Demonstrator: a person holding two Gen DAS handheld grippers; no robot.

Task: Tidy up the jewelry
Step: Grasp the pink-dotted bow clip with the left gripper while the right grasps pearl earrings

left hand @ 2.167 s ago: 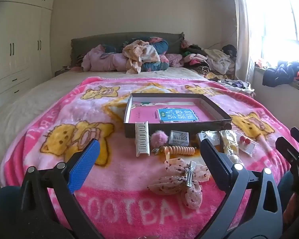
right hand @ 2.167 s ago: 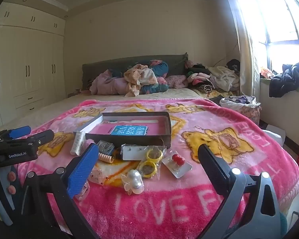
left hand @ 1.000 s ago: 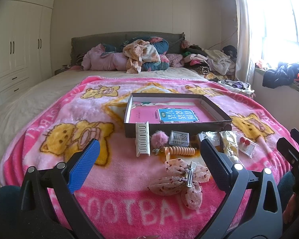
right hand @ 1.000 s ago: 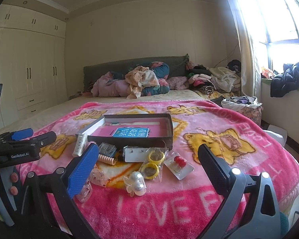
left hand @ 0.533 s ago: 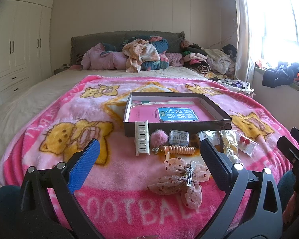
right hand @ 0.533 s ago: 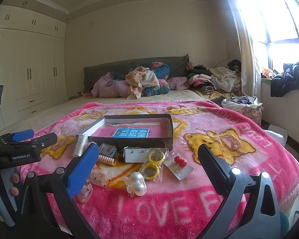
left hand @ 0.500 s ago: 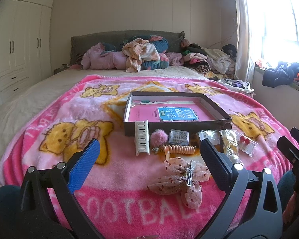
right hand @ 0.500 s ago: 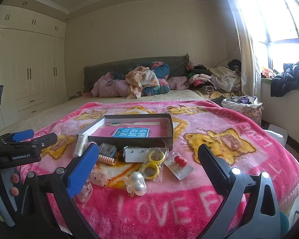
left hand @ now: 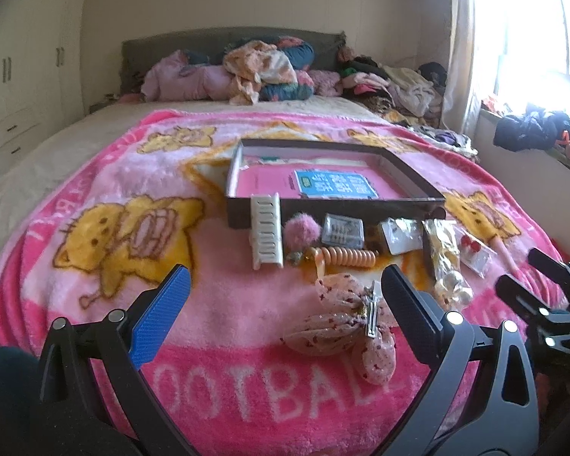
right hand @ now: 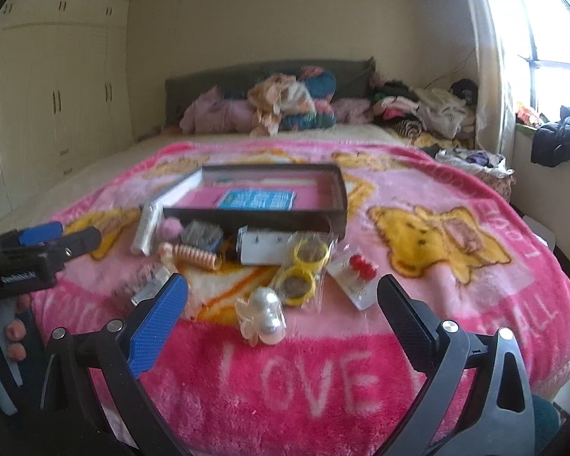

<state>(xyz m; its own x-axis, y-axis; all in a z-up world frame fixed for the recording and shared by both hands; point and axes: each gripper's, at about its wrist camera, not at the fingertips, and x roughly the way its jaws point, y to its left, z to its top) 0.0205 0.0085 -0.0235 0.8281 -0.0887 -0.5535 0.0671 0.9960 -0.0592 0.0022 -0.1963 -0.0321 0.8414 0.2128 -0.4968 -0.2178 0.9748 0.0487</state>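
Note:
A shallow dark box (left hand: 410, 176) (right hand: 338, 193) with a pink and blue book inside lies on the pink blanket. Hair and jewelry items lie in front of it: a white comb clip (left hand: 266, 235), a pink pompom (left hand: 302, 230), an orange coil tie (left hand: 345, 256), a dotted fabric bow clip (left hand: 345, 326), a pearl clip (right hand: 264, 315), yellow rings in a bag (right hand: 304, 266), red earrings on a card (right hand: 357, 269). My left gripper (left hand: 285, 304) is open and empty, just short of the bow clip. My right gripper (right hand: 281, 304) is open and empty, around the pearl clip's near side.
The pink cartoon blanket (left hand: 133, 197) covers a bed, with piled clothes (left hand: 266, 72) at the headboard. White wardrobes (right hand: 57, 95) stand left, a bright window (right hand: 551, 38) right. Each gripper shows at the edge of the other's view.
Both grippers have tipped down and moved closer to the items on the blanket; the right view shifted most. Nothing was picked up.

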